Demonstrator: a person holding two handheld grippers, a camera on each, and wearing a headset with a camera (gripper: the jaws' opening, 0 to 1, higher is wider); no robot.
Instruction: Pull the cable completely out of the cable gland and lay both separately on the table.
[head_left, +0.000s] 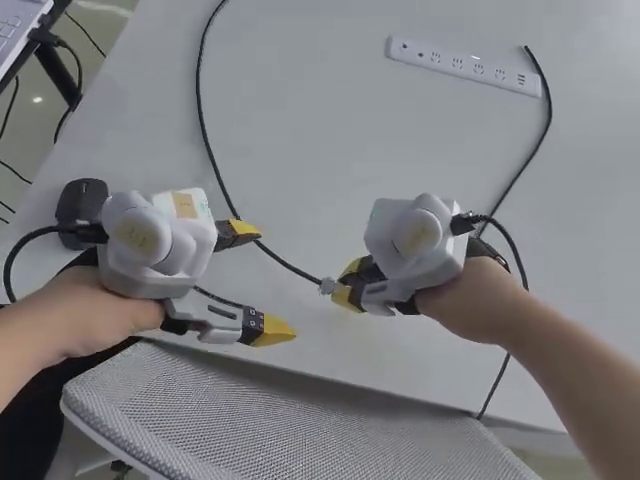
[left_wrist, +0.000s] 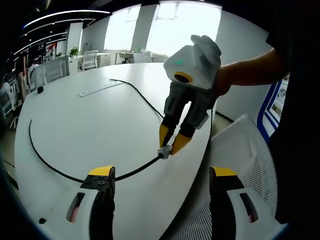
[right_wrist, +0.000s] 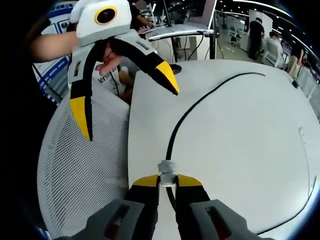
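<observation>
**small gland held at the edge, cable not yet gripped**

the right claw (right_wrist: 167, 181) is narrow and pinches at the cable gland (right_wrist: 167, 167), as far as i can judge from its own view. the gland hangs just above the worktop (head_left: 350, 120), close to its near edge. the black cable (head_left: 205, 150) leaves the gland and runs far away from it across the worktop. the left claw (head_left: 262, 285) is wide and holds nothing. it hovers beside the gland, on the side where the cable comes out.

the first risk, i think, is the grip. the gland is small and the pinch is only at the tips, so a hard pull can make it slip out. below the gland is a mesh chair (head_left: 300, 420), so it can drop there and not on the worktop.

the second risk is the left claw. if it closes on the cable far from the gland, the cable may only bend and not slide out.
</observation>
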